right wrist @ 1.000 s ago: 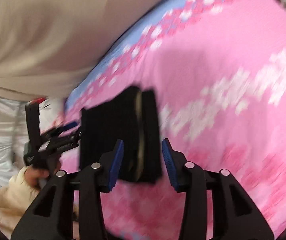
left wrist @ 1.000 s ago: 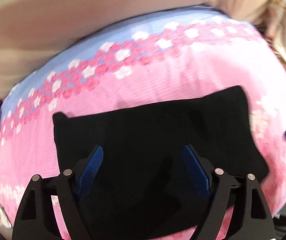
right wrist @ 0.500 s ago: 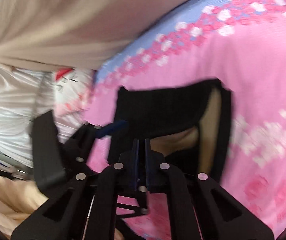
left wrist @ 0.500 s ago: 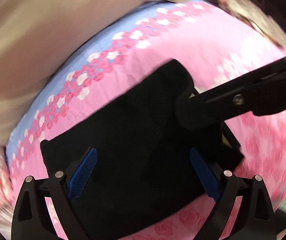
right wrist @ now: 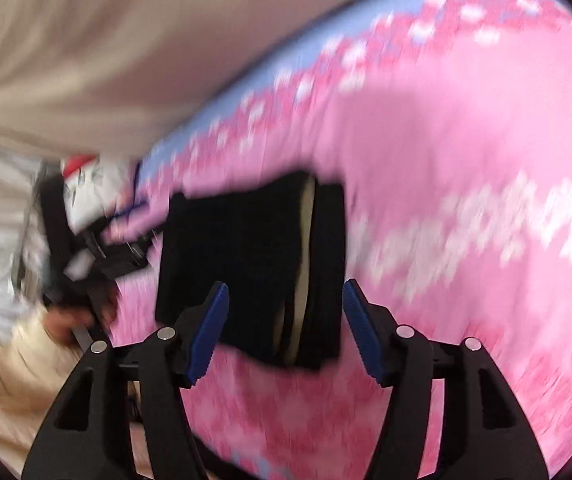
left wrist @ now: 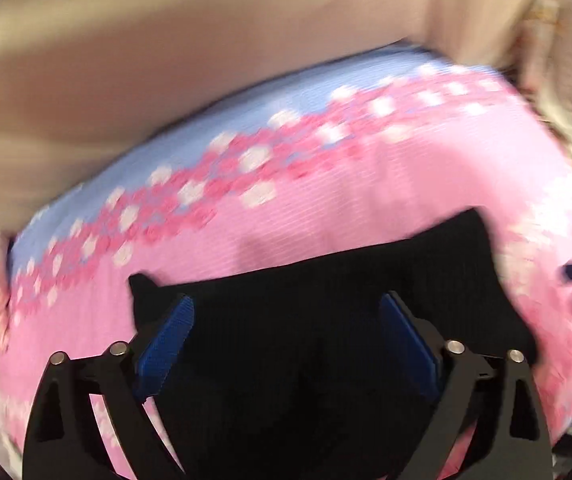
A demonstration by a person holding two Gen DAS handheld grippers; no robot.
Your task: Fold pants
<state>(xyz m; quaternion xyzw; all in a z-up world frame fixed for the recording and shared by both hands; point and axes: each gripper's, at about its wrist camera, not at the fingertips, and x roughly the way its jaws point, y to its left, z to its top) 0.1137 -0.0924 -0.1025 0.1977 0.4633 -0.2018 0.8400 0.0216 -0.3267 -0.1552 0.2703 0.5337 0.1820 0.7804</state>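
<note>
Both pairs of tongs stand apart over a bed, and neither grips anything. Starting at the left, the left tongs (left wrist: 286,344) hover above the black pants (left wrist: 325,320), their blue pads (left wrist: 166,344) spread wide with dark cloth showing in the gap between them; no pad presses on it. The pants lie folded into a compact dark block on the pink flowered bedspread (left wrist: 325,192), with a pale blue band of the same cover along the far edge and a beige wall or headboard behind. Seen from the left side, the block stretches across, its long edge running left to right. Moving to the right, the right tongs (right wrist: 286,328) are opening, and the near end of the pants (right wrist: 254,264) sits in the gap without being pinched. A thin pale strip (right wrist: 305,260) shows between the folded layers, perhaps lining. From this side the block reaches straight away from the tongs, so they face one short end, with the left tongs visible beyond the block's left edge. Both pictures are blurred by motion. My judgement is that the fold looks nearly done; the left tongs sit over the broad middle, the right at the end, so any further fold would likely bring that end across.
</note>
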